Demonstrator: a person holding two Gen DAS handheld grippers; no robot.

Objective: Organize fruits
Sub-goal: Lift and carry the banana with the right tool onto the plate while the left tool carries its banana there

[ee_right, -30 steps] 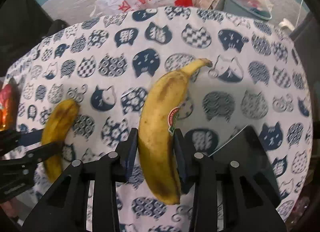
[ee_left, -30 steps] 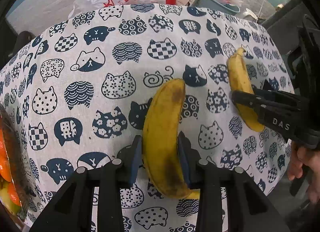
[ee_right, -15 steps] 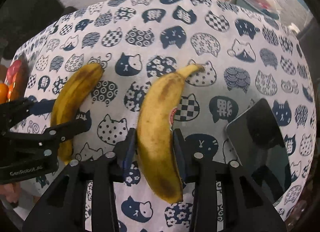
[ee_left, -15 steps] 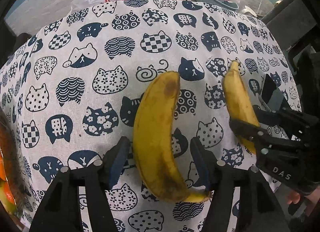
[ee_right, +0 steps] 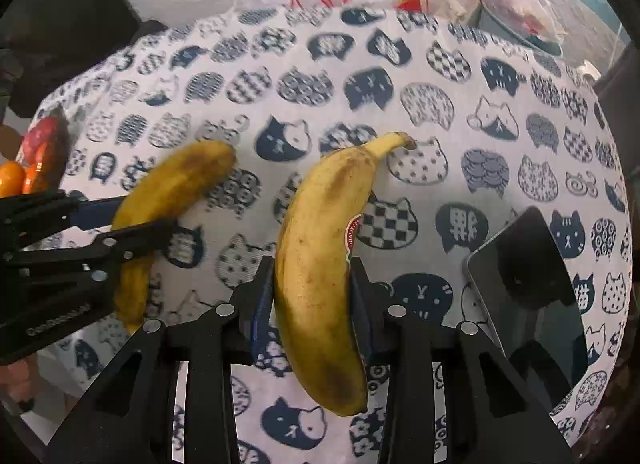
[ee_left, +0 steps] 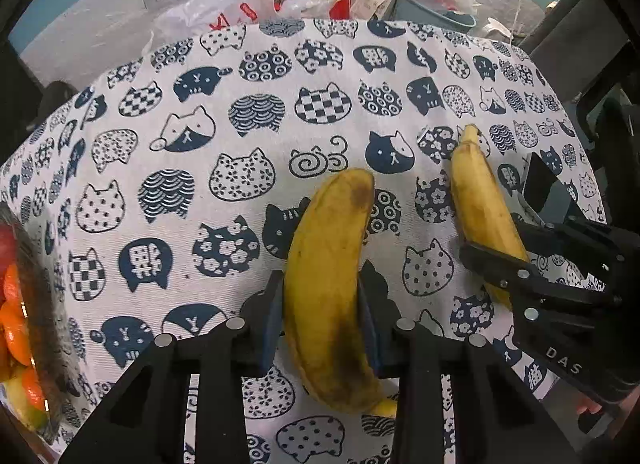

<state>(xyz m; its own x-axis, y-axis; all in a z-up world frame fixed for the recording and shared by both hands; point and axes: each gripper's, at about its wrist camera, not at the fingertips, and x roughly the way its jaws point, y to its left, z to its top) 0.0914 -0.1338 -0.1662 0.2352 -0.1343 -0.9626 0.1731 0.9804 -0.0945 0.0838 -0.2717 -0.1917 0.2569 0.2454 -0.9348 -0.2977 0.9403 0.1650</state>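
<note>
A table (ee_left: 248, 76) draped in a white cloth printed with dark blue cat faces fills both views, stretching ahead of each hand-held gripper. Just to the right of the right hand-held gripper (ee_right: 312, 296) a dark tablet (ee_right: 532, 284) lies flat on the cloth near the table's edge. Far to the left of the left hand-held gripper (ee_left: 322, 320) sits a container of orange and red fruit (ee_left: 16, 328), only partly in view. The left hand-held gripper has just closed its jaws again on a browned banana (ee_left: 332, 284), its pads pressing both sides near the lower half, the blunt tip pointing away over the cloth. The right hand-held gripper is clamped on a second banana (ee_right: 320, 264) bearing a small sticker (ee_right: 352, 236), stem end pointing away and touching the cloth. The two bananas sit side by side, close but apart, each gripper showing at the edge of the other's view.
</note>
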